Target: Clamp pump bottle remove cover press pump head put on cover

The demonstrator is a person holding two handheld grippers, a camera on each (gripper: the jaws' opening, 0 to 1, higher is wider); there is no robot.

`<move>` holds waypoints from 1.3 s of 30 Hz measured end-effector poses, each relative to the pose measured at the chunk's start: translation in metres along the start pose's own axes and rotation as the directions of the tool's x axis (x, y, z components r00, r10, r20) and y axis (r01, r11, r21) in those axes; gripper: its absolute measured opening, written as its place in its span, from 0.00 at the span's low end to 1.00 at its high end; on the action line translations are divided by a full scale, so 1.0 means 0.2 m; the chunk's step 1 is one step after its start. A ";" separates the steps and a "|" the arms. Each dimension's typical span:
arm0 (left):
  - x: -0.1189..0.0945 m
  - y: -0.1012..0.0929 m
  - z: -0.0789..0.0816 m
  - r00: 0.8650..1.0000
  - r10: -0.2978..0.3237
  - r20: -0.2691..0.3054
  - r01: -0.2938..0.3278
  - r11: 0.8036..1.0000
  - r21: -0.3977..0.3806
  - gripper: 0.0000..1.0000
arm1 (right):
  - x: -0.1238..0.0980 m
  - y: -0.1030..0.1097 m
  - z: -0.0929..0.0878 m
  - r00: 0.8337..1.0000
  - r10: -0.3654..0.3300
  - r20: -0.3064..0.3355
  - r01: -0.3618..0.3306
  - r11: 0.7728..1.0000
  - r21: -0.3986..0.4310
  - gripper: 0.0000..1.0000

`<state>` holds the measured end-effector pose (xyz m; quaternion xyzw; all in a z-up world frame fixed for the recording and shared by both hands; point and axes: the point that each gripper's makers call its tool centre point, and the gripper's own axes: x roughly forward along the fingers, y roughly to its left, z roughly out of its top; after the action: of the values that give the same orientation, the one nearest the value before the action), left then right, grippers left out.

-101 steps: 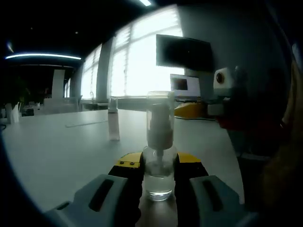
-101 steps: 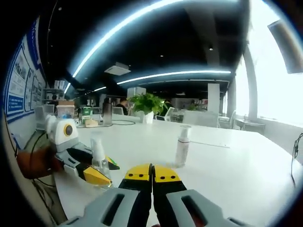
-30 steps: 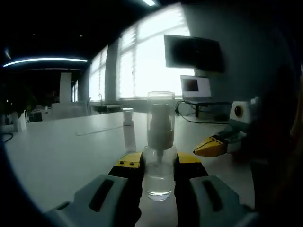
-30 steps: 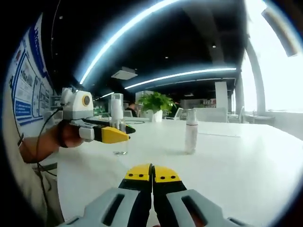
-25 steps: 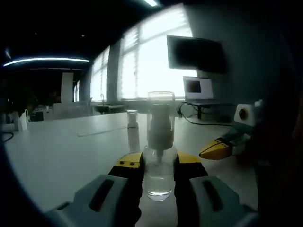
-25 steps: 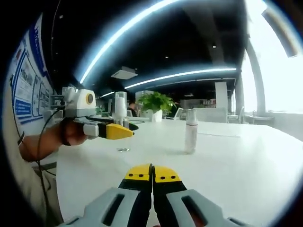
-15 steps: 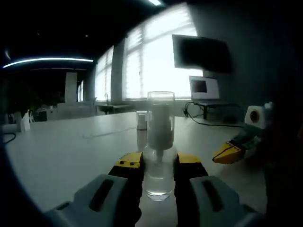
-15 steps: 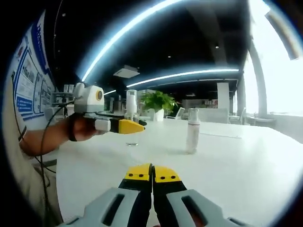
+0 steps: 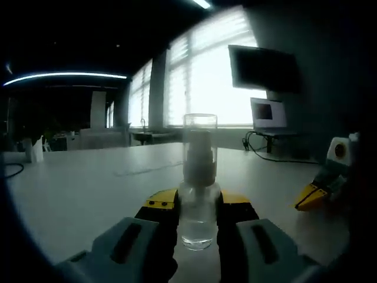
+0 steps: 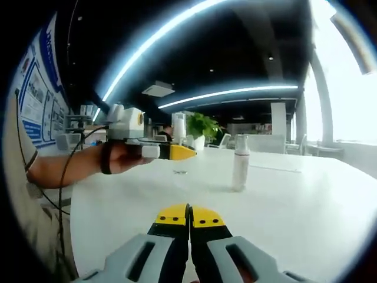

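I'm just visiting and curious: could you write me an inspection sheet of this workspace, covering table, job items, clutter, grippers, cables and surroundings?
Surface: large white table, bare in most places.
Job's things: small clear pump bottle with its transparent cover on, held upright; a second white bottle standing alone on the table.
Clutter: nothing seen.
Grippers: left gripper shut on the pump bottle; right gripper shut, holding nothing.
Cables: black cable hanging near the person's wrist.
Surroundings: bright windows, wall screen, potted green plant.
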<state>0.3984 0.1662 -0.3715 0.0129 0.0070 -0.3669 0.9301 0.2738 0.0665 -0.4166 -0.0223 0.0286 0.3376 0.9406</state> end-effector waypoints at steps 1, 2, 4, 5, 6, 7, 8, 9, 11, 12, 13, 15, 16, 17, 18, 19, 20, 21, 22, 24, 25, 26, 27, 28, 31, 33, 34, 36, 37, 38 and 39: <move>0.01 0.02 -0.01 1.000 0.016 -0.011 -0.016 1.000 0.009 0.16 | 0.00 0.00 0.00 1.000 -0.002 -0.001 0.002 1.000 0.003 0.00; 0.01 0.03 -0.02 1.000 0.020 -0.011 -0.019 1.000 0.012 0.16 | 0.00 0.00 0.00 1.000 -0.002 -0.001 0.002 1.000 0.002 0.00; 0.03 0.05 -0.03 0.999 0.032 -0.020 -0.032 0.999 0.014 0.16 | 0.00 0.00 0.00 1.000 -0.001 0.000 0.001 1.000 0.000 0.00; 0.03 0.06 -0.03 0.999 0.033 -0.021 -0.033 0.999 0.015 0.16 | 0.00 0.00 0.00 1.000 0.000 0.000 0.000 1.000 0.000 0.00; 0.06 0.09 -0.04 0.999 0.037 -0.026 -0.036 0.999 0.015 0.16 | 0.00 0.00 0.00 1.000 0.000 -0.001 0.000 1.000 -0.001 0.00; 0.07 0.11 -0.04 0.999 0.036 -0.027 -0.036 0.999 0.016 0.16 | 0.00 0.00 0.00 1.000 0.000 -0.001 0.000 1.000 -0.001 0.00; 0.09 0.09 -0.06 0.999 0.031 -0.036 -0.031 0.999 0.008 0.16 | 0.00 0.00 0.00 1.000 0.002 -0.001 -0.002 1.000 -0.001 0.00; 0.10 0.08 -0.07 0.999 0.032 -0.041 -0.031 0.999 0.010 0.16 | 0.00 0.00 0.00 1.000 0.004 -0.001 -0.004 1.000 -0.001 0.00; 0.12 0.13 -0.08 0.998 0.045 -0.047 -0.044 0.999 0.028 0.16 | 0.00 0.01 0.00 1.000 0.008 -0.001 -0.008 1.000 -0.001 0.00; 0.13 0.13 -0.09 0.998 0.049 -0.048 -0.048 0.998 0.030 0.16 | 0.00 0.01 0.00 1.000 0.009 -0.001 -0.009 1.000 -0.001 0.00; 0.14 0.14 -0.09 0.997 0.058 -0.047 -0.057 0.998 0.030 0.16 | 0.00 0.01 0.00 1.000 0.010 -0.001 -0.010 1.000 -0.001 0.00; 0.15 0.18 -0.08 0.997 0.069 -0.040 -0.068 0.998 0.019 0.16 | 0.00 0.01 0.00 1.000 0.011 -0.003 -0.011 1.000 0.000 0.00; 0.15 0.18 -0.08 0.997 0.072 -0.037 -0.072 0.997 0.008 0.16 | 0.00 0.01 0.00 1.000 0.010 -0.003 -0.010 1.000 -0.001 0.00; 0.16 0.20 -0.08 0.996 0.080 -0.035 -0.081 0.997 -0.008 0.16 | 0.00 0.01 -0.01 1.000 0.008 -0.004 -0.008 1.000 -0.001 0.00; 0.18 0.23 -0.08 0.996 0.083 -0.036 -0.084 0.996 -0.019 0.16 | 0.00 0.00 -0.01 1.000 0.008 -0.005 -0.008 1.000 -0.001 0.00; 0.19 0.24 -0.09 0.996 0.084 -0.037 -0.085 0.996 -0.023 0.16 | 0.00 0.00 -0.01 1.000 0.005 -0.010 -0.005 1.000 0.001 0.00; 0.19 0.24 -0.10 0.995 0.089 -0.039 -0.090 0.996 -0.024 0.16 | 0.00 0.00 -0.01 1.000 0.004 -0.012 -0.004 1.000 0.002 0.00; 0.19 0.24 -0.11 0.995 0.092 -0.039 -0.093 0.995 -0.022 0.16 | 0.00 0.00 -0.01 1.000 0.001 -0.014 -0.001 1.000 0.004 0.00; 0.19 0.25 -0.11 0.994 0.097 -0.040 -0.098 0.995 -0.016 0.16 | 0.00 0.00 -0.01 1.000 0.000 -0.014 0.000 1.000 0.006 0.00; 0.20 0.28 -0.13 0.992 0.114 -0.045 -0.116 0.993 -0.028 0.16 | 0.00 0.00 -0.01 1.000 0.002 -0.012 -0.002 1.000 0.008 0.00; 0.20 0.30 -0.13 0.992 0.121 -0.046 -0.122 0.992 -0.033 0.16 | 0.00 0.00 -0.01 1.000 0.003 -0.012 -0.003 1.000 0.008 0.00; 0.20 0.30 -0.14 0.992 0.121 -0.046 -0.123 0.992 -0.034 0.16 | 0.00 0.00 -0.01 1.000 0.003 -0.012 -0.003 1.000 0.008 0.00; 0.20 0.30 -0.15 0.990 0.130 -0.051 -0.132 0.991 -0.033 0.16 | 0.00 0.00 -0.01 1.000 0.003 -0.013 -0.003 1.000 0.006 0.00; 0.20 0.31 -0.15 0.990 0.131 -0.052 -0.133 0.991 -0.034 0.16 | 0.00 0.00 -0.01 1.000 0.003 -0.013 -0.003 1.000 0.006 0.00; 0.19 0.32 -0.16 0.987 0.150 -0.049 -0.151 0.988 -0.012 0.16 | 0.00 0.00 -0.01 1.000 -0.004 -0.014 0.004 1.000 0.001 0.00; 0.20 0.32 -0.16 0.987 0.151 -0.051 -0.152 0.988 -0.014 0.16 | 0.00 -0.01 -0.01 1.000 -0.007 -0.015 0.008 1.000 0.002 0.00; 0.20 0.32 -0.18 0.987 0.149 -0.056 -0.151 0.988 -0.021 0.16 | 0.00 -0.01 -0.01 1.000 -0.009 -0.015 0.009 1.000 0.001 0.00; 0.21 0.32 -0.21 0.986 0.148 -0.074 -0.151 0.988 -0.026 0.16 | 0.00 -0.01 -0.01 1.000 -0.009 -0.015 0.009 1.000 -0.002 0.00; 0.21 0.32 -0.22 0.986 0.147 -0.078 -0.150 0.988 -0.027 0.16 | 0.00 -0.01 -0.01 1.000 -0.009 -0.015 0.009 1.000 -0.002 0.00; 0.21 0.32 -0.22 0.987 0.145 -0.072 -0.148 0.989 -0.030 0.16 | 0.00 0.00 -0.01 1.000 -0.008 -0.015 0.008 1.000 -0.002 0.00; 0.21 0.33 -0.22 0.987 0.146 -0.068 -0.149 0.988 -0.036 0.16 | 0.00 0.00 -0.01 1.000 -0.007 -0.013 0.007 1.000 -0.001 0.00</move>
<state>0.4742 0.1869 -0.4150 0.0062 0.0438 -0.2962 0.9541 0.2747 0.0659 -0.4187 -0.0253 0.0346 0.3341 0.9416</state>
